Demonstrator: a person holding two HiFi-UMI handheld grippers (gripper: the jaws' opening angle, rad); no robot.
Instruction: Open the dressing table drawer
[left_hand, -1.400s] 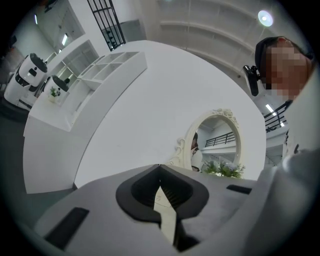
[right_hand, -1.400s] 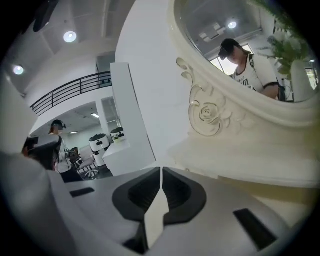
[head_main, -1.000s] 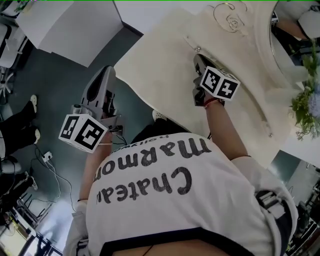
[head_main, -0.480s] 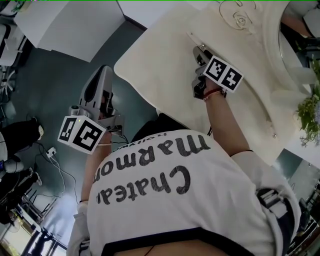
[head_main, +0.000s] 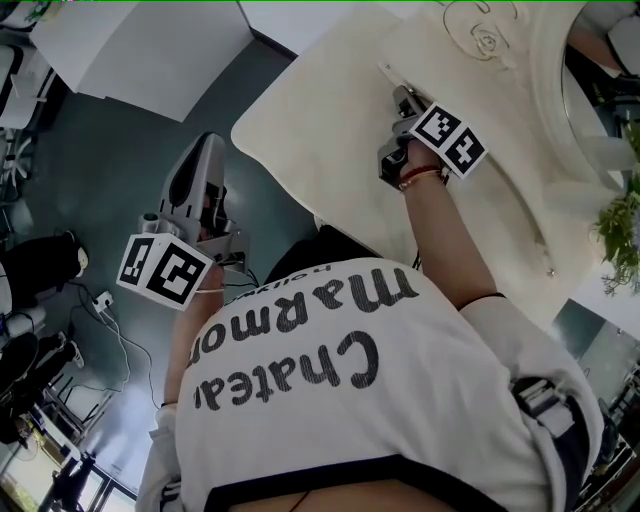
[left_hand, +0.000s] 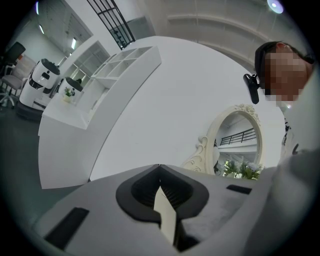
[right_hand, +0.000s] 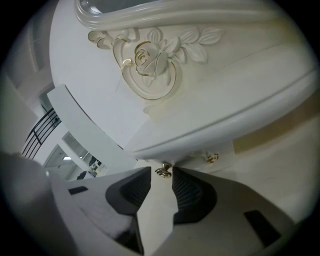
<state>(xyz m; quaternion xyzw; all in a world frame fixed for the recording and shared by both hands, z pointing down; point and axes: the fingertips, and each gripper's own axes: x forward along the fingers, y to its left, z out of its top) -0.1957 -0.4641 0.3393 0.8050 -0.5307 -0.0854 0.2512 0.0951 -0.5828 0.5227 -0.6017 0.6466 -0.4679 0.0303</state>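
The cream dressing table (head_main: 320, 130) fills the upper middle of the head view. My right gripper (head_main: 401, 98) reaches up to its front edge. In the right gripper view a small gold drawer knob (right_hand: 162, 171) hangs under the table's rounded edge (right_hand: 225, 125), right at my right gripper (right_hand: 161, 176) tips. The jaws stand apart and have just been closing, with the knob between their tips and a gap on each side. My left gripper (head_main: 207, 143) hangs out over the dark floor, away from the table, its jaws (left_hand: 160, 167) together on nothing.
A second gold knob (right_hand: 210, 157) sits further right on the drawer front (right_hand: 280, 165). An oval mirror (head_main: 575, 90) with a carved rose (right_hand: 147, 60) stands behind the table top. A plant (head_main: 625, 215) is at the right, a white shelf unit (head_main: 150, 50) upper left, cables (head_main: 100, 310) on the floor.
My right gripper has rolled and crept up along the table front toward the knob. Its marker cube now sits more tilted. The left gripper has stayed where it was.
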